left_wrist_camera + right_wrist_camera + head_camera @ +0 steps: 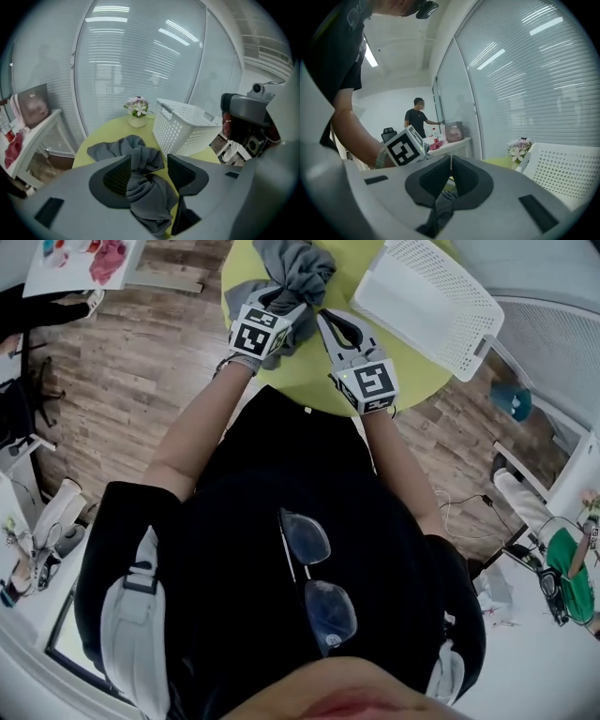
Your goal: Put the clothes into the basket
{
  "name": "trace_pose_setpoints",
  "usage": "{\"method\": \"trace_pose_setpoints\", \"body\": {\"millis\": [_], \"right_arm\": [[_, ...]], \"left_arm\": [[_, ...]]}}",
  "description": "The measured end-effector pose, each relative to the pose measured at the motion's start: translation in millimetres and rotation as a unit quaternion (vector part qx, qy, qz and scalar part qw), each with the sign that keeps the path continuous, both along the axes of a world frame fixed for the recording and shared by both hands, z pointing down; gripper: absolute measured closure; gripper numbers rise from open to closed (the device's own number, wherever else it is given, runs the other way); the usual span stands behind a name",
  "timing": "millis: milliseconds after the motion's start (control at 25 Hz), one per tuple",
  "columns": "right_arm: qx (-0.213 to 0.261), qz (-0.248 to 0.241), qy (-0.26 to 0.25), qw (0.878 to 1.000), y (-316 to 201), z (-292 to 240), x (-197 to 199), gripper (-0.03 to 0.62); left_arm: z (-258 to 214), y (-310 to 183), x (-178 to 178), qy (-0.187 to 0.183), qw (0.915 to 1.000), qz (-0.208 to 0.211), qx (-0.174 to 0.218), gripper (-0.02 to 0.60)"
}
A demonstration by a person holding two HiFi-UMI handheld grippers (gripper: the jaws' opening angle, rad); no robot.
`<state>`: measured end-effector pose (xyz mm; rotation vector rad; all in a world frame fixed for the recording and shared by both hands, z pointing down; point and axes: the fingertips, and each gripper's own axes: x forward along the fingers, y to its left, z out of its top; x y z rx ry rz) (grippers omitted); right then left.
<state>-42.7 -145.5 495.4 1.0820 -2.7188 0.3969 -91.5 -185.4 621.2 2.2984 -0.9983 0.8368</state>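
Head view: grey cloth (295, 273) bunched on green table (309, 381), left gripper (286, 298) and right gripper (326, 317) both at it, white basket (441, 306) just beside, apparently empty | Left gripper view: jaws apart, cloth (145, 187) between them, not pinched | Right gripper view: jaws closed together, cloth (440, 206) beneath, no grip evident | Progress: nothing in basket yet; grasp, lift and drop all remain.

The person wears a black short-sleeved T-shirt (281, 484), pale grey shoulder straps (131, 615), dark-framed glasses (314, 577) on the chest and a grey wristband (242, 362). The grey left gripper (149, 161) and right gripper (451, 161) have black ribbed pads (118, 177) and black-and-white marker cubes (366, 381).
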Motion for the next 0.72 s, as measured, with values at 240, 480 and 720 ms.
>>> {"method": "trace_pose_setpoints", "body": {"millis": [240, 480, 720], "right_arm": [[-0.017, -0.010, 0.005, 1.000, -3.5, 22.3, 3.4, 0.568], [-0.032, -0.001, 0.006, 0.999, -3.2, 32.8, 13.3, 0.568], [-0.044, 0.019, 0.006, 0.999, -2.1, 38.6, 27.0, 0.568]], "left_arm": [[66.0, -13.1, -15.1, -0.041, 0.9948, -0.048, -0.079, 0.228], [101.2, -31.6, -31.4, -0.072, 0.9885, -0.071, -0.113, 0.179], [134.8, -33.8, -30.1, -0.065, 0.9793, -0.081, -0.173, 0.121]]}}
